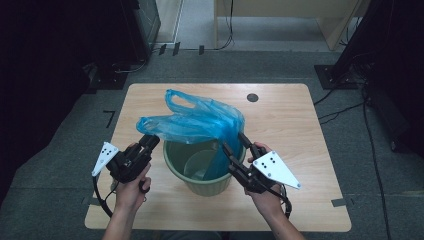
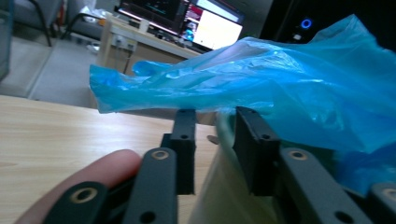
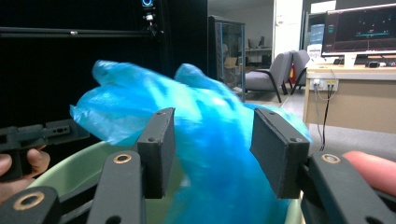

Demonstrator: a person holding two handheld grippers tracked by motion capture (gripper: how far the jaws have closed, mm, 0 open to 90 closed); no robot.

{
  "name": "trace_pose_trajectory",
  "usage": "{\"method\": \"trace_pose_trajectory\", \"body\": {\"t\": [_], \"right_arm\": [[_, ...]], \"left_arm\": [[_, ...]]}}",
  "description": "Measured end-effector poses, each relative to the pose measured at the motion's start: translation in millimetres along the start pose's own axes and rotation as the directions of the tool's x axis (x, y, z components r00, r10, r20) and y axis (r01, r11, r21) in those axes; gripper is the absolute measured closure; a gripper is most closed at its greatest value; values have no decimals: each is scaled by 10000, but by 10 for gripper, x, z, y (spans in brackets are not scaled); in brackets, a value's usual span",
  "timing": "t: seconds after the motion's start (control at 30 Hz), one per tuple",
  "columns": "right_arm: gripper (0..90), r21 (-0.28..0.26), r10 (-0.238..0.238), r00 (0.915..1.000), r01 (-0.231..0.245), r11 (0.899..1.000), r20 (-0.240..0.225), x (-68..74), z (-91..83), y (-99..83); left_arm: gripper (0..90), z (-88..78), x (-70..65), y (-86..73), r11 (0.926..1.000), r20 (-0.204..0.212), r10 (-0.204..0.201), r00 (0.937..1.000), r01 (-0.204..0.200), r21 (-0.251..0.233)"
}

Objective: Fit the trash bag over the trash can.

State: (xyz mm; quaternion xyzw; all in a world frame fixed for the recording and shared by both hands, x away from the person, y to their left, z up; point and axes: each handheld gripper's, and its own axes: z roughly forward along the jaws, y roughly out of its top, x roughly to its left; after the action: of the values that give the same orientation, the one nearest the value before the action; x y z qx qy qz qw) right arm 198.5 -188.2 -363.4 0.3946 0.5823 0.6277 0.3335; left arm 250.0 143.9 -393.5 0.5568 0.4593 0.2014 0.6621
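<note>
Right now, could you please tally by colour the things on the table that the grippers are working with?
Blue: 1, the plastic bag
Green: 1, the bin
Total: 2

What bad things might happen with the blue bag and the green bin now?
1. The bag is bunched above the bin, with only a strip hanging inside. It may slump out over the rim instead of lining it.
2. The right gripper's fingers stand wide around the plastic, so it could slip free.
3. The left gripper seems to catch just an edge; a hard tug might tear the thin film.
</note>
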Motion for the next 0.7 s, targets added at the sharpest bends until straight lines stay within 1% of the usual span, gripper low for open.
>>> {"method": "trace_pose_trajectory", "body": {"t": [0.07,0.17,0.27,0.4,0.47,0.53,0.63,0.7], "right_arm": [[509,-24,-68,10000,68,10000,11,11,-4,6],[509,-62,-148,9999,148,9999,11,27,-8,20],[509,-191,-225,9997,226,9996,67,29,-4,66],[509,-492,-300,9994,308,9983,167,33,24,184],[503,-631,-337,9994,342,9974,85,50,51,255],[494,-692,-485,9988,486,9964,33,84,92,318],[494,-611,-611,9978,594,9964,-275,144,176,395],[518,-473,-561,9957,527,9975,-733,188,237,431]], "left_arm": [[740,-2,-40,36,9999,610,-126,9981,133,-110],[757,11,-137,96,9998,961,-26,9954,43,-175],[754,26,-226,154,9995,1176,58,9930,-20,-323],[745,39,-322,205,9986,1370,204,9904,-133,-521],[734,41,-344,216,9983,1425,214,9896,-135,-559],[727,43,-361,227,9979,1442,200,9893,-109,-636],[715,43,-377,245,9971,1525,161,9882,-45,-760],[709,40,-386,254,9968,1571,131,9875,-5,-800]]}}
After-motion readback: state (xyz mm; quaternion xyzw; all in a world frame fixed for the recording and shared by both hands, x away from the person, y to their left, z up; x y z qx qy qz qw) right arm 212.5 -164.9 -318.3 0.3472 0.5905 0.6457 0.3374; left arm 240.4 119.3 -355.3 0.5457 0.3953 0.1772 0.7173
